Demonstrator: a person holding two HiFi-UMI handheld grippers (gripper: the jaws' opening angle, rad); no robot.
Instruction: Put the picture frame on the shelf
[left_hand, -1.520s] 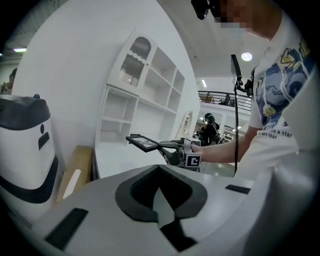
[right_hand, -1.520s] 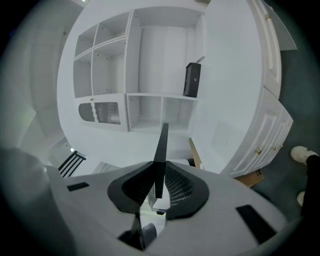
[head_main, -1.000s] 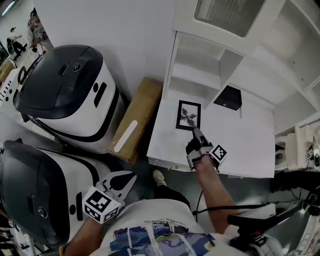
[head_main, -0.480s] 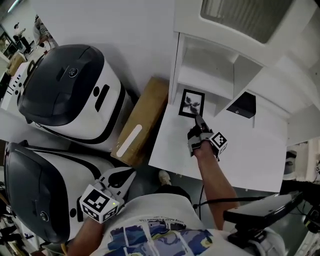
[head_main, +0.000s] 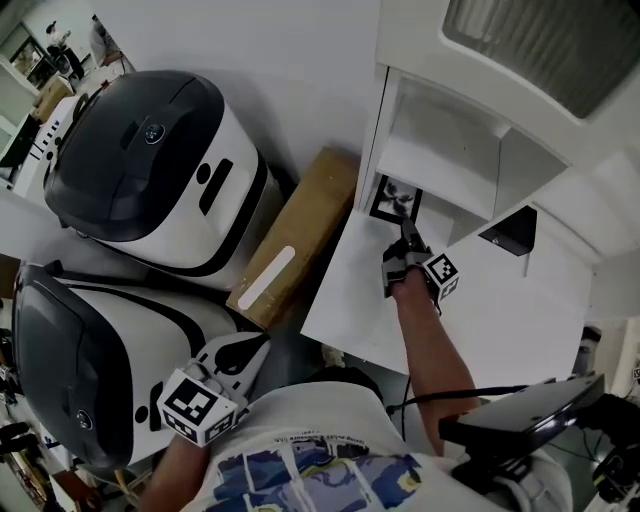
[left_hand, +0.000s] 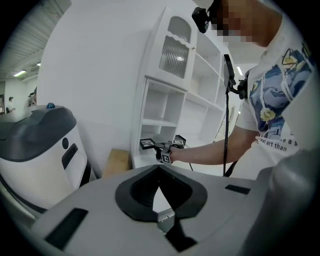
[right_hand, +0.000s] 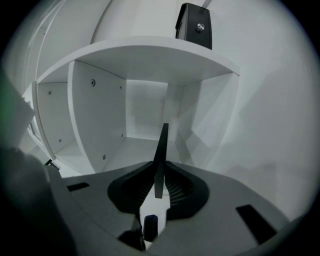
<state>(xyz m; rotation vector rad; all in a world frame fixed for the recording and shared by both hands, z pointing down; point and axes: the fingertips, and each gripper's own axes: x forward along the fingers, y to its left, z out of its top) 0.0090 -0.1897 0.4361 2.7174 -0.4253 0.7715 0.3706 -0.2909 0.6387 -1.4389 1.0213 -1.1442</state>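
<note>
At the mouth of the lowest left compartment of the white wooden shelf unit (head_main: 440, 165), your right gripper (head_main: 408, 232) is clamped on the near edge of the black rectangular picture frame (head_main: 395, 197). In the right gripper view its ribbed pads (right_hand: 176, 186) press both faces of the thin dark frame (right_hand: 161, 150), seen edge-on, jaws only narrowly apart. From the head view the frame lies face up, showing a dark-and-pale print. It may rest on the compartment floor, though the angle leaves that unclear. Your left gripper (head_main: 255, 355) hangs low at your side beside the white-and-dark-grey rounded machine (head_main: 90, 360), jaw tips together on nothing.
</note>
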